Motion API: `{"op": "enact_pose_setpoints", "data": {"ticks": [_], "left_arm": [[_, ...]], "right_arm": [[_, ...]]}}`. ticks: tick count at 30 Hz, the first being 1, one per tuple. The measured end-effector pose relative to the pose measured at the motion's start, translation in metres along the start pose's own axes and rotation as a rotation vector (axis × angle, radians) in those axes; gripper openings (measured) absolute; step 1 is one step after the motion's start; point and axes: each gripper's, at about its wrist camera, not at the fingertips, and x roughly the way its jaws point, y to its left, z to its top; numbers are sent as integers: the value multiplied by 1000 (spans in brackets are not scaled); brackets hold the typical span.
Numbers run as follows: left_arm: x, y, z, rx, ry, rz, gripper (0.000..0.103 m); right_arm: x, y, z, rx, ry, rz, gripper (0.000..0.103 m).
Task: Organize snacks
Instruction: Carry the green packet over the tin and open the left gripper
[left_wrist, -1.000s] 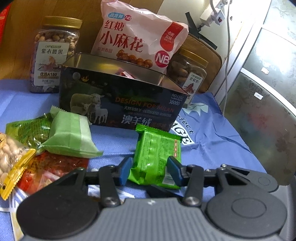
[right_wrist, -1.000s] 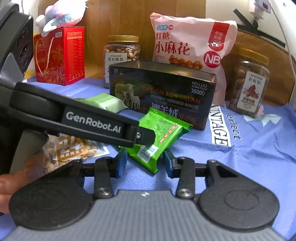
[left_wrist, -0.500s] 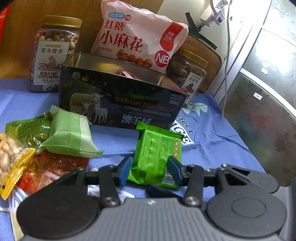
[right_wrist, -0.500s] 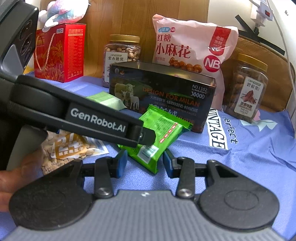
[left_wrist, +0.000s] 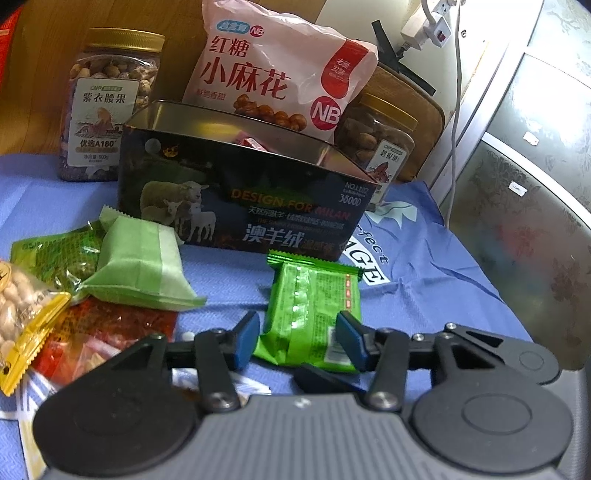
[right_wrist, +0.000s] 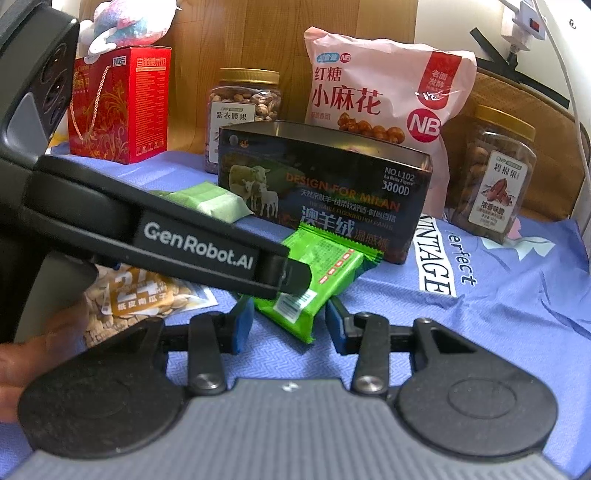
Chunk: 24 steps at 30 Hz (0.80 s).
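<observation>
Lying flat on blue printed cloth (left_wrist: 424, 280): bright green foil snack packet (left_wrist: 310, 314), just in front of dark open-topped tin box with sheep picture (left_wrist: 240, 199). Left gripper (left_wrist: 299, 338) straddles packet's near end; blue pads (left_wrist: 245, 338) look slightly clear of wrapper on left side, contact on right uncertain; jaws parted, no firm grip evident. Right gripper (right_wrist: 286, 325) parted, nothing clamped, packet corner just ahead. Pale green wrapped snack (left_wrist: 142, 267) left of tin.

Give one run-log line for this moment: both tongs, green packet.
left tongs: straddle green packet, grip unclear | right tongs: open, empty | green packet: on blue cloth, before tin
</observation>
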Motion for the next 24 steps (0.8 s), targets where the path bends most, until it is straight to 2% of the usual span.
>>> {"op": "enact_pose_setpoints", "data": {"ticks": [3,6,8,13,17,21,22,23,24], "left_arm": [[-1,-1,-1,8,-5,-4,45],[-5,-2,-1,11,-19,-14,45],[-11,-5,1,16,-42,-16,45],[-35,-10,14,10,-124,-24,45],[-46,-9,40,18,-174,-19,45],[-38,-3,83,19,-203,26,46],[-31,-1,96,18,-212,50,48],[-25,1,106,20,-212,75,56],[-16,5,116,24,-200,102,59]], "right_arm": [[-1,2,0,-12,-9,-20,44],[-6,0,0,10,-41,-43,34],[-12,-2,-1,30,-80,-45,33],[-27,8,10,-18,-197,-83,32],[-25,6,32,-62,-254,-86,32],[-2,-6,72,-62,-280,-82,33],[9,-10,84,-55,-286,-87,34],[19,-11,92,-58,-283,-96,36],[29,-12,99,-77,-266,-109,47]]}}
